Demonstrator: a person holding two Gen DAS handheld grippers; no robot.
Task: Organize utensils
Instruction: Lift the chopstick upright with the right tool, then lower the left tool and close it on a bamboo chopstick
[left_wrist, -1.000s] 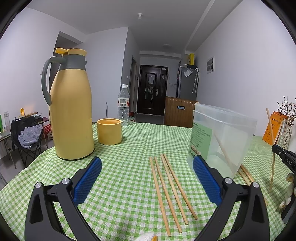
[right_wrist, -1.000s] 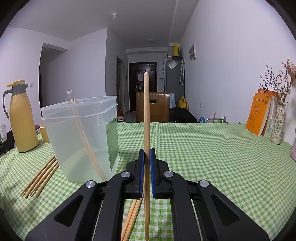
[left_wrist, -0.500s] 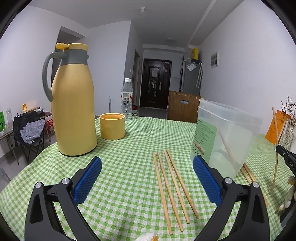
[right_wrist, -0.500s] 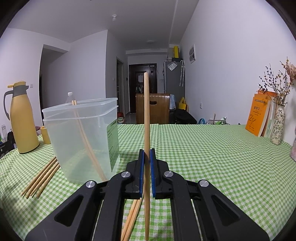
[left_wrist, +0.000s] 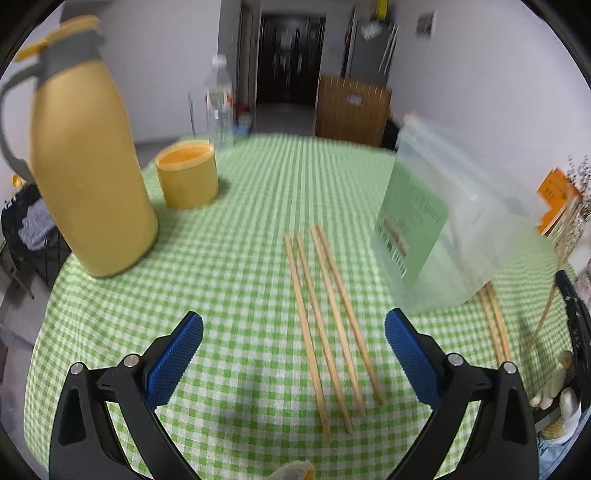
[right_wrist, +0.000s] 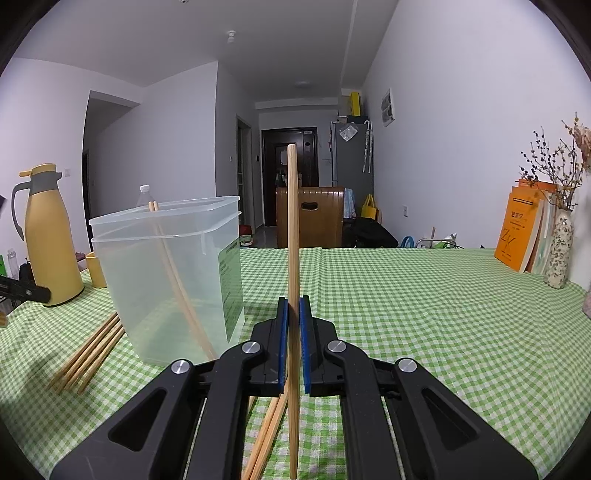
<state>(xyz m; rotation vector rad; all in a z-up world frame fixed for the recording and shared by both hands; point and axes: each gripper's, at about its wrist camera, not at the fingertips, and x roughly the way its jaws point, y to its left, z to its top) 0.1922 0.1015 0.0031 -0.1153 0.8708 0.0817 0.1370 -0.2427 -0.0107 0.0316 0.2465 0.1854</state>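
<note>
Several bamboo chopsticks (left_wrist: 328, 325) lie side by side on the green checked tablecloth, left of a clear plastic container (left_wrist: 454, 225). My left gripper (left_wrist: 293, 354) is open above their near ends, empty. My right gripper (right_wrist: 291, 332) is shut on one upright chopstick (right_wrist: 293, 229), held right of the container (right_wrist: 166, 273), which has a chopstick (right_wrist: 173, 273) leaning inside. More chopsticks (right_wrist: 88, 354) lie left of the container and a pair (right_wrist: 267, 428) lies under my right gripper.
A yellow thermos (left_wrist: 85, 162) and a yellow cup (left_wrist: 186, 173) stand at the left, with a water bottle (left_wrist: 219, 103) behind. Orange books (right_wrist: 521, 229) and a vase (right_wrist: 559, 251) stand at the far right of the table.
My left gripper has risen and tilted down over the loose chopsticks, with motion blur. My right gripper has held still with its chopstick upright.
</note>
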